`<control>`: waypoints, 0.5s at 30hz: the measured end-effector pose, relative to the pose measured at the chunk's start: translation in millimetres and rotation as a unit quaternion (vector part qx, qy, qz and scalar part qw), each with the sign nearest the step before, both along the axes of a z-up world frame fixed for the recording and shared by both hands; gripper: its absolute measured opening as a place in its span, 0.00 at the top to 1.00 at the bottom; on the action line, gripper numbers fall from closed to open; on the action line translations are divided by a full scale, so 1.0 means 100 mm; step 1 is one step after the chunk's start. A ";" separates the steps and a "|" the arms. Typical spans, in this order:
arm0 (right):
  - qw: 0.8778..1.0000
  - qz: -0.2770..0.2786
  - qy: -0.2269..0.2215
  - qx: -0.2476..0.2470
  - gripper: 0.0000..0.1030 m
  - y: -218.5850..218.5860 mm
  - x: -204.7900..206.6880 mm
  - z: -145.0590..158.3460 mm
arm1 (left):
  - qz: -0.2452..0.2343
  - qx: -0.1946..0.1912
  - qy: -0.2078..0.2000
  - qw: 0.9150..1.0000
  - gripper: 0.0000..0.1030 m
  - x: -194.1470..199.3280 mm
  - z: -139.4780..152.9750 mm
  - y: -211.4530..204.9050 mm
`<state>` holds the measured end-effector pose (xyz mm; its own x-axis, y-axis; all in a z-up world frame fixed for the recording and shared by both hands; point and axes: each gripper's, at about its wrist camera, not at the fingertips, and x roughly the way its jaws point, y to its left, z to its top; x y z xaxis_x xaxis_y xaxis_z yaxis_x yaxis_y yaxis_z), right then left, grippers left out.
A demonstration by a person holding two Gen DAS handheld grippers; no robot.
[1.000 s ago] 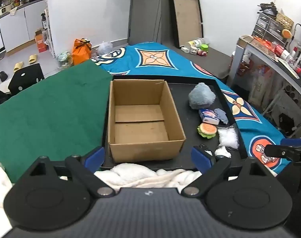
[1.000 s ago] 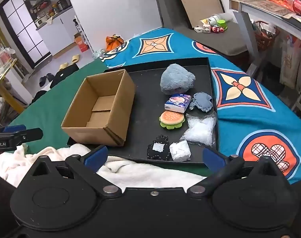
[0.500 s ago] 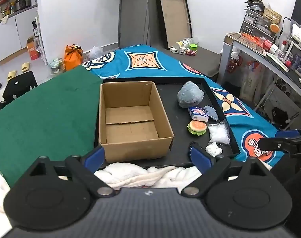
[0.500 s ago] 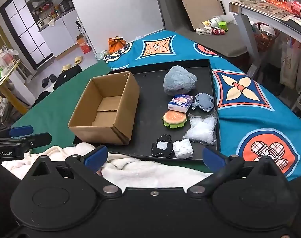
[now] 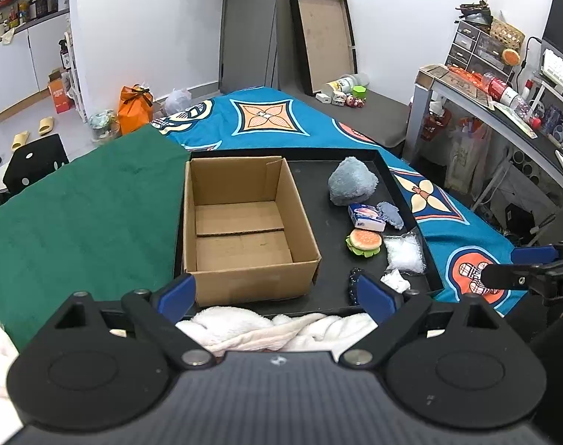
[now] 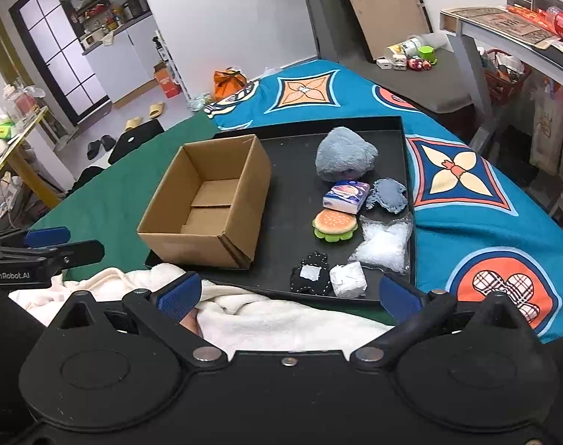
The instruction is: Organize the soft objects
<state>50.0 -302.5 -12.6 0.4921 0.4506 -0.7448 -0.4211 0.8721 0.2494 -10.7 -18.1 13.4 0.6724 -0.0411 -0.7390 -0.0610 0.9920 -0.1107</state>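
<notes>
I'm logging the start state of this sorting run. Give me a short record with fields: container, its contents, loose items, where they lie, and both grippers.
container: cardboard box, open top, on the left part of the black tray
contents: empty
loose items: grey plush, tissue pack, grey cloth, burger toy, clear bag, black patch, white wad
location: on the tray, right of the box
left gripper: jaws open, holding nothing
right gripper: jaws open, holding nothing
</notes>
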 end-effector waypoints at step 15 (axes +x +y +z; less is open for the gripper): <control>1.000 0.009 0.002 -0.003 0.00 0.05 -0.06 0.03 | -0.013 -0.005 0.003 1.000 0.09 0.00 -0.01 0.01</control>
